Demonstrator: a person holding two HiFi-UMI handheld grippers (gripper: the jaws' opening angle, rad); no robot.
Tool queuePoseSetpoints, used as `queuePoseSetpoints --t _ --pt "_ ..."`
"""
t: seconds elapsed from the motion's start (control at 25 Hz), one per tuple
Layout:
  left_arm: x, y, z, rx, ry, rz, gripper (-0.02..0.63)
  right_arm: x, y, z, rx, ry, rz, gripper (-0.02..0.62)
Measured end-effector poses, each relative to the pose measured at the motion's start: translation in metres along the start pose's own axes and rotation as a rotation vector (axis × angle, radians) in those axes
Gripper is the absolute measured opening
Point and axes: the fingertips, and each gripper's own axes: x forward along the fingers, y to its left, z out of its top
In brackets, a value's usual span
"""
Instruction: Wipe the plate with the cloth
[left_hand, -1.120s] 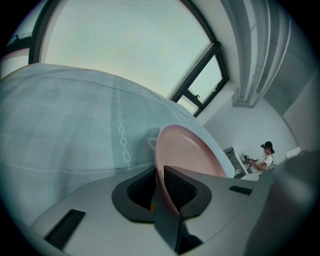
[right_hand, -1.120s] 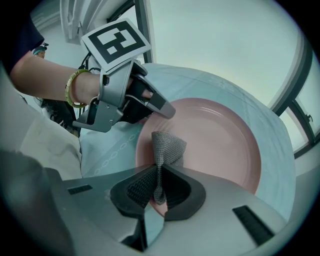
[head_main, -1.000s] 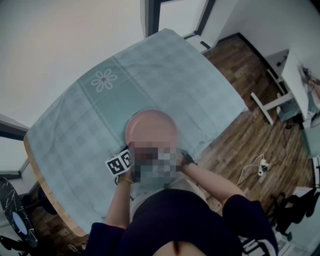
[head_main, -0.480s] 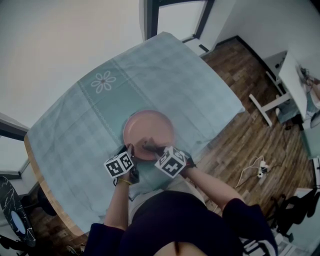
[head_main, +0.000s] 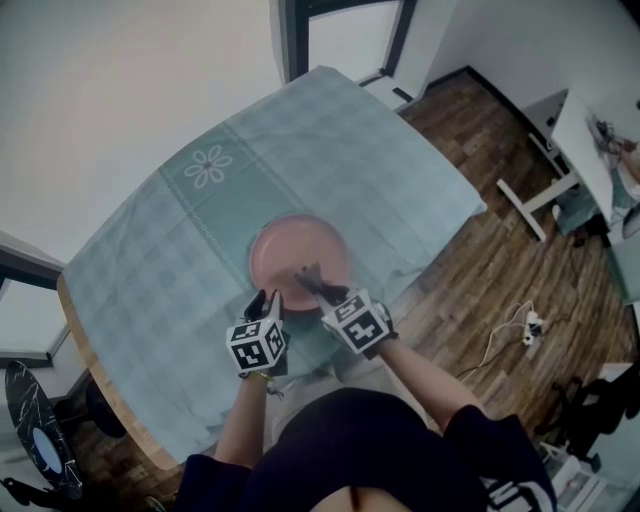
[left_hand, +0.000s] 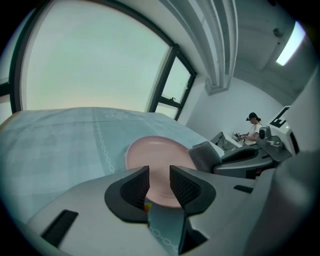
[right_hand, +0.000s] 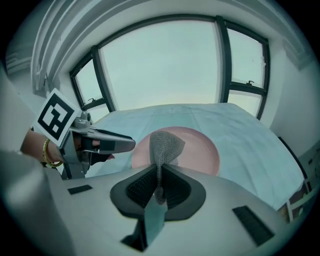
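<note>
While the right gripper is clamped on the cloth, the plate lies flat on the bench, ahead of and below both grippers. The cloth projects over the plate's near part; contact cannot be told. The left gripper, just off the plate's near-left rim, has just been opening its jaws, which stand apart with nothing between them. By this reading, the wipe depends on the right gripper, the nearer to the plate's centre, bringing the cloth down.

Checked tablecloth, wooden floor, perhaps a power strip
</note>
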Motion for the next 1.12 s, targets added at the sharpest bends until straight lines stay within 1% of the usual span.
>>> queuePoseSetpoints --t 0.08,0.2,0.32,0.52,0.64,0.8,0.96,1.12 --pt "-0.009 -0.013 0.006 0.020 -0.017 -0.033 0.135 -0.008 0.001 0.002 0.045 -0.038 -0.015 0.033" --pt "-0.024 -0.029 0.014 0.001 -0.047 -0.082 0.125 -0.022 0.002 0.005 0.110 -0.111 -0.021 0.033" --pt "-0.035 -0.041 0.019 -0.015 -0.059 -0.102 0.080 -0.036 0.000 0.004 0.142 -0.158 -0.038 0.032" --pt "-0.046 -0.063 0.018 0.013 -0.069 -0.122 0.054 -0.063 -0.002 -0.004 0.212 -0.189 -0.037 0.032" --pt "-0.052 -0.073 0.010 0.003 -0.067 -0.133 0.043 -0.075 0.000 -0.014 0.239 -0.206 -0.034 0.032" --pt "-0.063 -0.091 -0.009 -0.007 -0.062 -0.140 0.032 -0.096 0.006 -0.032 0.245 -0.226 -0.037 0.033" --pt "-0.081 -0.121 -0.028 -0.001 -0.064 -0.152 0.025 -0.124 0.014 -0.055 0.259 -0.257 -0.038 0.032" --pt "-0.107 -0.151 -0.045 -0.007 -0.079 -0.151 0.021 -0.159 0.027 -0.079 0.246 -0.276 -0.037 0.032"
